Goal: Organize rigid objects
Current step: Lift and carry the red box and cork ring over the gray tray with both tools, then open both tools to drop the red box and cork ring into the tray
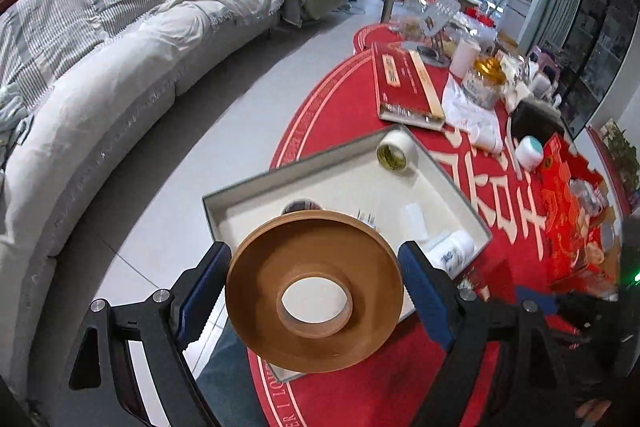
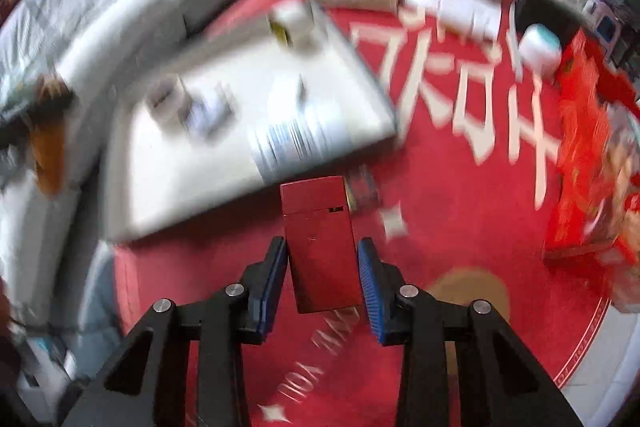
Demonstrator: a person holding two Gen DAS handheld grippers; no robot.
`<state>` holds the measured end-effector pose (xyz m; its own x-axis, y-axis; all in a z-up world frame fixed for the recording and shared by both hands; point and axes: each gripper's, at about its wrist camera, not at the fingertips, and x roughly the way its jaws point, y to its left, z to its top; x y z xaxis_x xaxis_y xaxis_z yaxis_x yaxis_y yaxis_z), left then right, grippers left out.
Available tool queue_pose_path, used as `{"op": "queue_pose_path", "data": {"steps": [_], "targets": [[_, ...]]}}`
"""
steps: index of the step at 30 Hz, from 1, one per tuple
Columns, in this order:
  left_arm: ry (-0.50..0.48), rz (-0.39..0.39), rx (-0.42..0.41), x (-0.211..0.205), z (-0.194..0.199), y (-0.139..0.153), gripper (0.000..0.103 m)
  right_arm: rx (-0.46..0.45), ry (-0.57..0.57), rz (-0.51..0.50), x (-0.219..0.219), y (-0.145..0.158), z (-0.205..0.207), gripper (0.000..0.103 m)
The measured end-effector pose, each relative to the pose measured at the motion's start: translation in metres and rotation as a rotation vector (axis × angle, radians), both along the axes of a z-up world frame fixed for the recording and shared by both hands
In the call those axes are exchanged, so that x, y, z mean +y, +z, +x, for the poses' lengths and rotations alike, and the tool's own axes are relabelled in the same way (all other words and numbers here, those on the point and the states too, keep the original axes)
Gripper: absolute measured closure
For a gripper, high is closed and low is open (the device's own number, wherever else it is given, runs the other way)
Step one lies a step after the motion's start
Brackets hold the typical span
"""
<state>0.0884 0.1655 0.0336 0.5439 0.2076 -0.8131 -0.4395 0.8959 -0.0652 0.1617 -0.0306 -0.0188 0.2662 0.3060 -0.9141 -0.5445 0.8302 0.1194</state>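
Observation:
My left gripper [image 1: 314, 287] is shut on a large brown tape roll [image 1: 314, 291] and holds it above the near end of a shallow grey box [image 1: 448, 179] with a white floor. In the box lie a white tape roll [image 1: 394, 151], a white printed jar [image 1: 452, 251] and small white items. My right gripper [image 2: 322, 267] is shut on a red lighter [image 2: 318, 243], upright between the blue pads, above the red table cover. The right wrist view is blurred; the box [image 2: 160, 163] lies ahead and to the left.
The round table has a red cover [image 1: 340, 115] with white characters. A red flat box [image 1: 404, 83], a white-and-teal jar [image 1: 528, 151], plastic bags, jars and a red carton [image 1: 568, 195] stand beyond the box. A grey sofa [image 1: 100, 87] curves on the left.

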Motion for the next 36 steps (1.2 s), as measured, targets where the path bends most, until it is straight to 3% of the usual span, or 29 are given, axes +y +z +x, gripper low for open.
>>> {"op": "queue_pose_path", "data": {"steps": [5,13,25,36], "targets": [[0.025,0.012,-0.037,0.009,0.009,0.016,0.016,-0.06,-0.005,0.112,0.029,0.051,0.01,0.065],[0.072,0.032,-0.054,0.021,0.037,0.022,0.016,-0.067,-0.039,0.194,0.076,0.08,0.054,0.065],[0.076,-0.001,0.058,0.023,0.065,-0.032,0.016,0.014,-0.073,0.15,0.084,0.038,0.077,0.065],[0.064,-0.001,0.113,0.025,0.08,-0.058,0.016,0.071,-0.09,0.121,0.086,0.007,0.089,0.065]]}}
